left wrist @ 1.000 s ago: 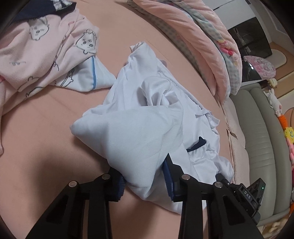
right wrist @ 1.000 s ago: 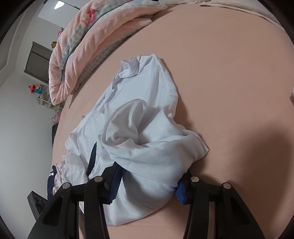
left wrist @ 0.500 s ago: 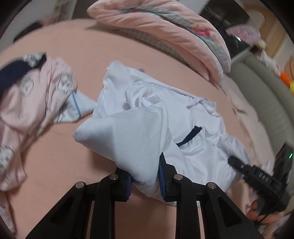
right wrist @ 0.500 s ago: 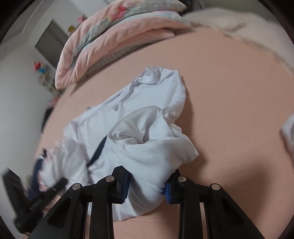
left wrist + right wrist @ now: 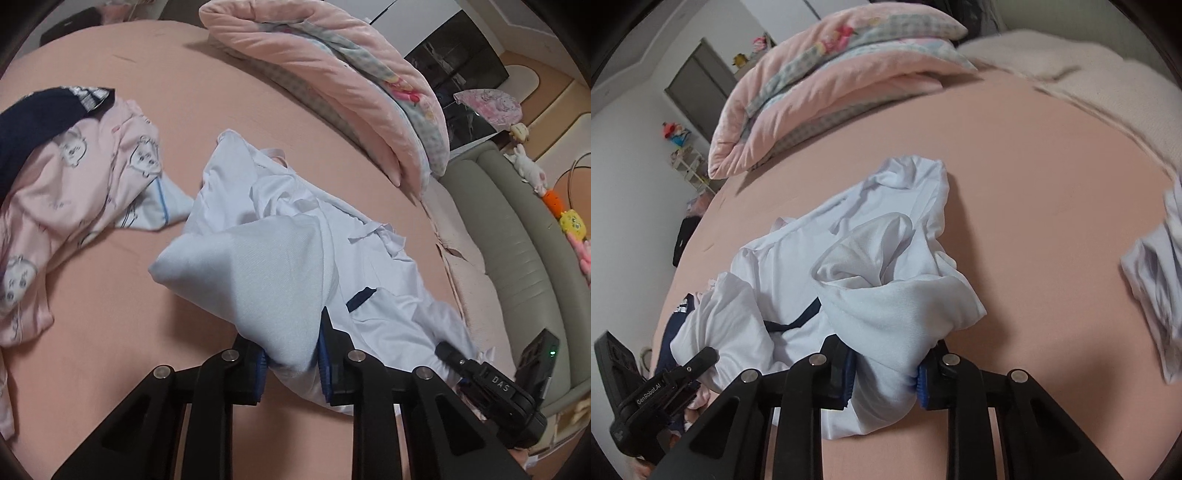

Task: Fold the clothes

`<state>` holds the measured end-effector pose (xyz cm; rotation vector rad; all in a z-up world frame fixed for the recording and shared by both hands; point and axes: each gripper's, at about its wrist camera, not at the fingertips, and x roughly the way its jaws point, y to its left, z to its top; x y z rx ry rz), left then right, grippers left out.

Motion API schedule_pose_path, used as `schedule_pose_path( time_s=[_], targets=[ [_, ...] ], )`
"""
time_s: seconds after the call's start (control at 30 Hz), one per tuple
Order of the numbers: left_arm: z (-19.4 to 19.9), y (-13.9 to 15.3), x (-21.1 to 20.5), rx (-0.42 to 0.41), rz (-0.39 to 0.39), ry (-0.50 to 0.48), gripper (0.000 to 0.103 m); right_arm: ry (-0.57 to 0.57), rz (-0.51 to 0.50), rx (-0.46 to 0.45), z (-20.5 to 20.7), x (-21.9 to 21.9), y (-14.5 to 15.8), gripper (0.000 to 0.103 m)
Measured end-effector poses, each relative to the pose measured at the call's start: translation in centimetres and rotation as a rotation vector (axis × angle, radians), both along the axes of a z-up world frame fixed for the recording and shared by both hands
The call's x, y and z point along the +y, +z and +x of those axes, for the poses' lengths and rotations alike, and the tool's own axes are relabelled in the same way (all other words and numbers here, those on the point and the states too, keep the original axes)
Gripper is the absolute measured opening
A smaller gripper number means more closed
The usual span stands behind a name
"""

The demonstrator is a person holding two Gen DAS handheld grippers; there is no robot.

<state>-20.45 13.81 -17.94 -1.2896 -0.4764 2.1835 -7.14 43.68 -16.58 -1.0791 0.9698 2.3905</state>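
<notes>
Pinching the near hem of a crumpled white shirt (image 5: 280, 236), both grippers are lifting its closest edge off the pink bed sheet (image 5: 207, 81). The left gripper (image 5: 291, 358) is closing on a bunched fold of the light fabric, its blue pads pressing the cloth from both sides; its jaws have just been narrowing around that bunch. The right gripper (image 5: 886, 373) is doing the same a little further along the same edge, its jaws also having just drawn in, with a thick wad of cloth squeezed between them. Gripping two separate spots along one edge is, I judge, meant to let the person spread the shirt out flat before any fold is made.

Most of the shirt is lying in the middle of the bed, rumpled, with a dark navy trim strip (image 5: 360, 297) showing among the folds. A pink cartoon-print garment (image 5: 74, 177) is lying toward the bed's left side, just beside the shirt, and another white garment (image 5: 1156, 280) is sitting at the right edge. A folded pink quilt (image 5: 332, 74) is resting along the far side, well clear of the working area.
</notes>
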Motion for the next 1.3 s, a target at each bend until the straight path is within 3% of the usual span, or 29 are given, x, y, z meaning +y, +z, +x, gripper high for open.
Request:
schedule_pose_path(
  time_s=[0.13, 0.2, 0.3, 0.67, 1.3],
  targets=[
    [1.6, -0.3, -0.8, -0.024, -0.011, -0.021, 0.019, -0.048, -0.136, 0.002, 2.0, 0.8, -1.4, 0.024],
    [2.3, -0.9, -1.5, -0.058, 0.017, -0.018, 0.019, -0.059, -0.154, 0.001, 2.9, 0.9, -1.6, 0.024],
    [3.3, -1.7, -2.6, -0.109, 0.057, -0.019, 0.019, -0.055, -0.136, -0.008, 4.1, 0.6, -1.4, 0.024],
    [7.4, -2.3, -4.4, -0.111, -0.012, -0.064, 0.019, -0.039, -0.118, -0.049, 9.0, -2.9, -2.0, 0.024],
    [8.8, -3.2, -5.3, -0.168, -0.037, -0.086, 0.020, 0.019, -0.019, -0.088, 11.2, -5.1, -1.9, 0.024]
  ],
)
